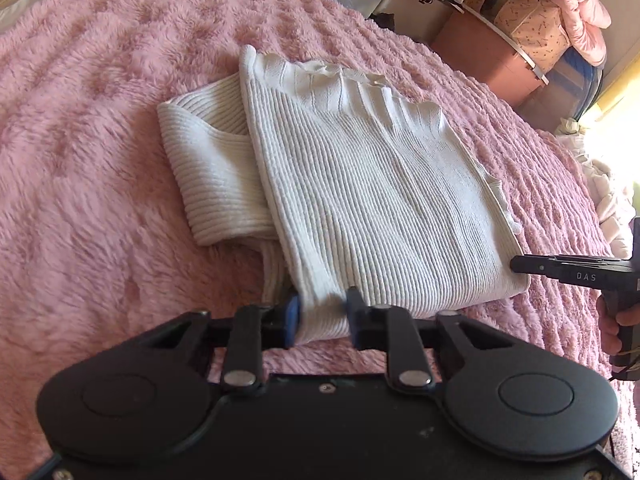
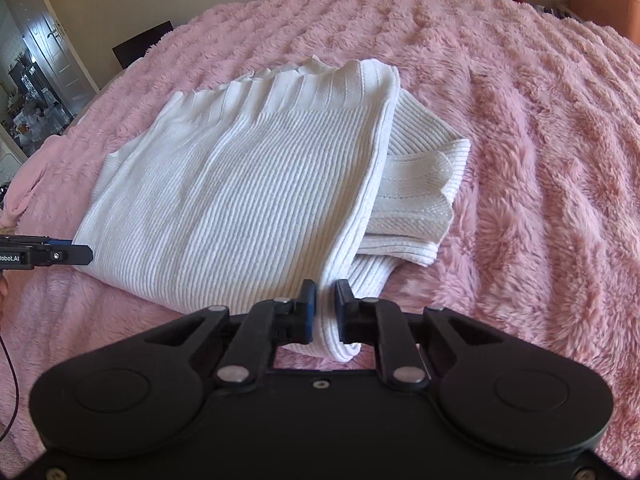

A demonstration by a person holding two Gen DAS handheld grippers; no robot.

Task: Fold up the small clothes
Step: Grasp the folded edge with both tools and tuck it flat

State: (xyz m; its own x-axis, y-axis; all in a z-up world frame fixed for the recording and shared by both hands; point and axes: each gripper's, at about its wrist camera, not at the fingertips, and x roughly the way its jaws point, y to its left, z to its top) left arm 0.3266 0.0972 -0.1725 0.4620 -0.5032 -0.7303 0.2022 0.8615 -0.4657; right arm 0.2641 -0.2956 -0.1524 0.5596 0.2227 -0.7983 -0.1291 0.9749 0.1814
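On the pink fluffy blanket (image 1: 100,128), a folded white ribbed sweater (image 1: 360,184) is pinched at both near corners by closed jaws.

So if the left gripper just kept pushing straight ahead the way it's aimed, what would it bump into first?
The white knitted garment itself. The left gripper already has its jaws shut on the near folded edge, so going on would shove further into the folded cloth, with the pink fluffy blanket right beneath it.
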